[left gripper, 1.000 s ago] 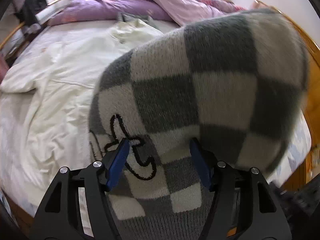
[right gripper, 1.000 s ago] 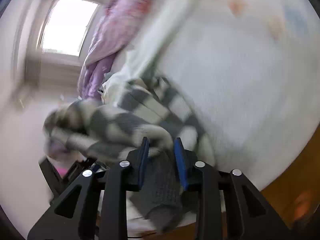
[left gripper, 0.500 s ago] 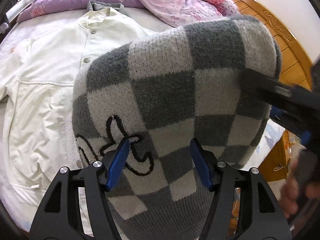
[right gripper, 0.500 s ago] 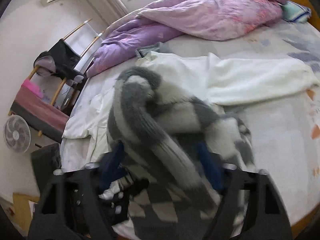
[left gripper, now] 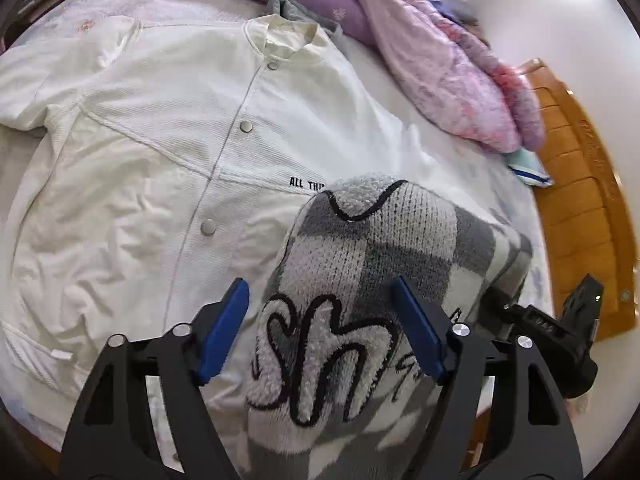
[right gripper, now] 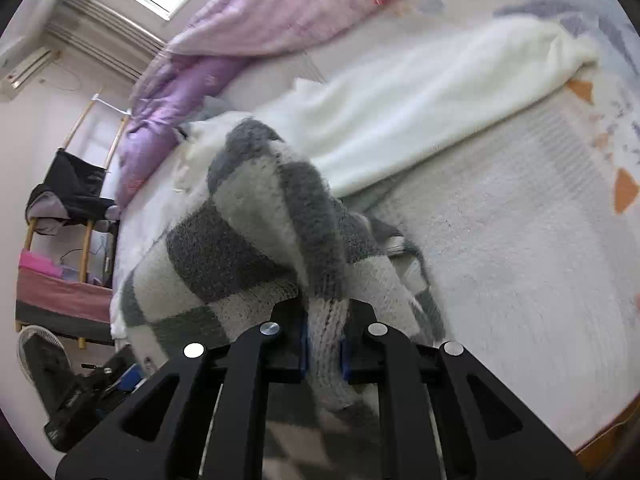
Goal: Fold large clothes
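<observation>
Here, checkered sweater (right gripper: 256, 240) (right gripper (right gripper: 323, 344) closing)

Home bedroom, bed (left gripper: 404, 76) (purple quilt (right gripper: 256, 24))

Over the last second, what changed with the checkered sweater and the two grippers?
The left gripper is opening: its pads, which flanked the checkered sweater closely before, now stand clear of the bundle, which has sunk toward the white jacket. The right gripper is closing and now pinches a sweater fold. The jacket and purple quilt stayed put on the bed.
</observation>
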A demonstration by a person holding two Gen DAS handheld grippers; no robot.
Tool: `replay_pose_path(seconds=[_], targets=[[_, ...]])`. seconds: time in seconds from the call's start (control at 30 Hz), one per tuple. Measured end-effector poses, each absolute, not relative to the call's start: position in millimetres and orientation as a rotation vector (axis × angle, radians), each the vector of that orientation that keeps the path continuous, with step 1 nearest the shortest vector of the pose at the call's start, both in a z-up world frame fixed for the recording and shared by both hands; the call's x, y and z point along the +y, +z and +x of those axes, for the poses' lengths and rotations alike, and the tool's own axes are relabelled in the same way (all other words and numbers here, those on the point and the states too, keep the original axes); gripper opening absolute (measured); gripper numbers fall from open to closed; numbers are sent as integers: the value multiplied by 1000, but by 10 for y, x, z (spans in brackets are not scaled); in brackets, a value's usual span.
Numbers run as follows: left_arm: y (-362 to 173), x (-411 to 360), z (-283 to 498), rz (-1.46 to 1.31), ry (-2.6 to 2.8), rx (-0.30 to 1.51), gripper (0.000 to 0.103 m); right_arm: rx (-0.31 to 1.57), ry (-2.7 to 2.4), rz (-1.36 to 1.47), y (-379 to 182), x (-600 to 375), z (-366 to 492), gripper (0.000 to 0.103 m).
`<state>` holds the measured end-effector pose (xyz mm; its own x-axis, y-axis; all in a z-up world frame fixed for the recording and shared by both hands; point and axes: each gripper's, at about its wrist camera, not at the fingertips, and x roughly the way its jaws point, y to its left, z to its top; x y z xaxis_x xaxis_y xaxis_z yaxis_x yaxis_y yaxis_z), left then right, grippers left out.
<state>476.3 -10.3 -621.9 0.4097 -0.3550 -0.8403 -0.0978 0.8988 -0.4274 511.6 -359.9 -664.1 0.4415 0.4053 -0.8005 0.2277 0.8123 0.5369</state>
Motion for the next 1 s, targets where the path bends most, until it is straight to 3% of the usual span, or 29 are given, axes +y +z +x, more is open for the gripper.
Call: replay_pose_path(seconds=[0.13, 0.23, 0.33, 0.43, 0.53, 0.63, 0.67, 0.7, 0.8, 1.0], targets=[[-6370, -292, 5006, -390, -153, 1195, 85, 1179, 103, 577, -6894, -3626, 5361, 12], [-6461, -333, 5168, -399, -159, 1226, 86, 1197, 105, 659, -6956, -3833, 5415, 22], [-6387, -472, 5229, -305, -131, 1220, 86, 1184, 98, 695, -6751, -4007, 5268, 35], [-6448, -385, 5218, -377, -134, 1245, 86, 1131, 89, 619, -6356, -4039, 4997, 35], [-6419, -365, 5173, -356, -117, 1244, 86, 1090, 188, 527, -6097, -3783, 4890, 33], [-6385, -385, 5138, -330, -97, 1235, 86, 1134, 219, 403, -6256, -3505, 5035, 29], [-6387, -369, 5125, -339, -95, 1236, 86, 1173, 198, 370, -6408, -3473, 5105, 25], [-6380, -336, 5106, -354, -94, 1234, 86, 1210, 165, 340, -6570, -3469, 5164, 12], [-6348, -283, 5017, -401, -140, 1225, 86, 1264, 164, 400, -6966, -3595, 5278, 11], [-6341, -221, 4481, -526, -159, 1237, 86, 1278, 168, 481, -7042, -3720, 5286, 11]])
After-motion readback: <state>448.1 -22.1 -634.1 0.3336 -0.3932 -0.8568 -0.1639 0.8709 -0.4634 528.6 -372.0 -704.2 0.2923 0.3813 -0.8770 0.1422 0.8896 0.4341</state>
